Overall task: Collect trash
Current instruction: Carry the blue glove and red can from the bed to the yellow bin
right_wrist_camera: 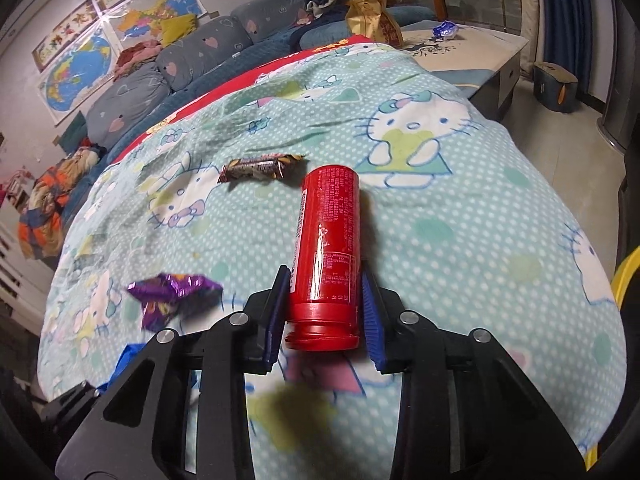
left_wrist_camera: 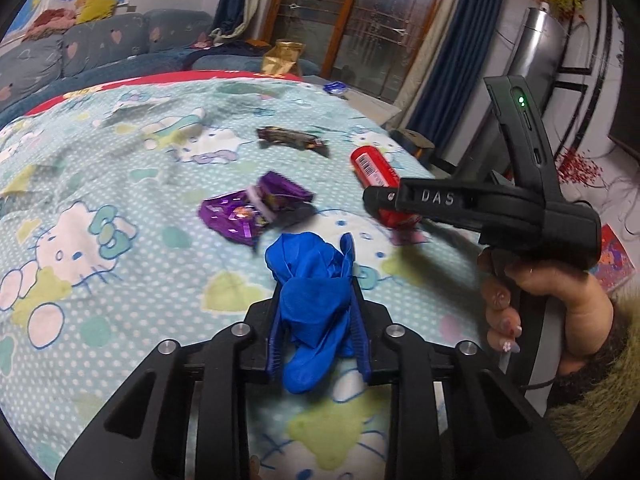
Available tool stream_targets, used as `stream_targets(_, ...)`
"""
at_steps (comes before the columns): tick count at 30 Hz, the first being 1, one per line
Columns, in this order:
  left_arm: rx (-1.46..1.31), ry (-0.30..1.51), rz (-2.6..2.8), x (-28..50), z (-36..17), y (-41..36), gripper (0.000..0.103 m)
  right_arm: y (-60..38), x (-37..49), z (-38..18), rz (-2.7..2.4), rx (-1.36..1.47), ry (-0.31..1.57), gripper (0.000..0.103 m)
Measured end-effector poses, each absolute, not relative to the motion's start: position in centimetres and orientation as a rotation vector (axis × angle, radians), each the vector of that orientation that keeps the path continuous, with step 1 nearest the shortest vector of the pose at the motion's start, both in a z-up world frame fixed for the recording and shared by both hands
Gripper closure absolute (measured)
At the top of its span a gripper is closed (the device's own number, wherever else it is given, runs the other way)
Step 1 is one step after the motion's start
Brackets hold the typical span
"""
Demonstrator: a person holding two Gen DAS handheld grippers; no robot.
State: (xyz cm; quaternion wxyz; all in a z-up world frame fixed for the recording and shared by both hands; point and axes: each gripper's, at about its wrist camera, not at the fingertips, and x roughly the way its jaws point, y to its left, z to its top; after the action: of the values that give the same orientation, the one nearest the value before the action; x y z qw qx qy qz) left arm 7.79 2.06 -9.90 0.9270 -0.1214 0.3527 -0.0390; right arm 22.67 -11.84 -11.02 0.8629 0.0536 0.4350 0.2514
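My left gripper (left_wrist_camera: 312, 256) is shut on a crumpled blue plastic glove (left_wrist_camera: 312, 304), which bulges out between its blue pads above the Hello Kitty blanket (left_wrist_camera: 100, 240). My right gripper (right_wrist_camera: 325, 276) is shut on a red cylindrical can (right_wrist_camera: 326, 248), its pads against the can's lower sides and the cap end toward the camera. In the left wrist view the right gripper (left_wrist_camera: 380, 200) holds the red can (left_wrist_camera: 374, 168) at the right, with a hand (left_wrist_camera: 560, 304) on its handle. A purple wrapper (left_wrist_camera: 244, 216) (right_wrist_camera: 172, 292) and a dark brown wrapper (left_wrist_camera: 292, 140) (right_wrist_camera: 260, 168) lie loose on the blanket.
A gold bag (left_wrist_camera: 282, 58) (right_wrist_camera: 370, 16) stands at the blanket's far edge. A small blue wrapper (right_wrist_camera: 445, 30) lies on the low table (right_wrist_camera: 500, 52) beyond. A grey sofa (right_wrist_camera: 192, 52) runs along the left. Tiled floor (right_wrist_camera: 560, 148) lies to the right.
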Motion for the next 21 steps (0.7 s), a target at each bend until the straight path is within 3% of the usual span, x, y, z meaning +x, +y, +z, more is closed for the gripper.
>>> stream_targets(21, -0.176, 0.654, -0.187, 7.3, -6.8, -1.9, 0.080, -16.3, 19.9, -8.4, 0.552, 0.111, 0.863, 0.077)
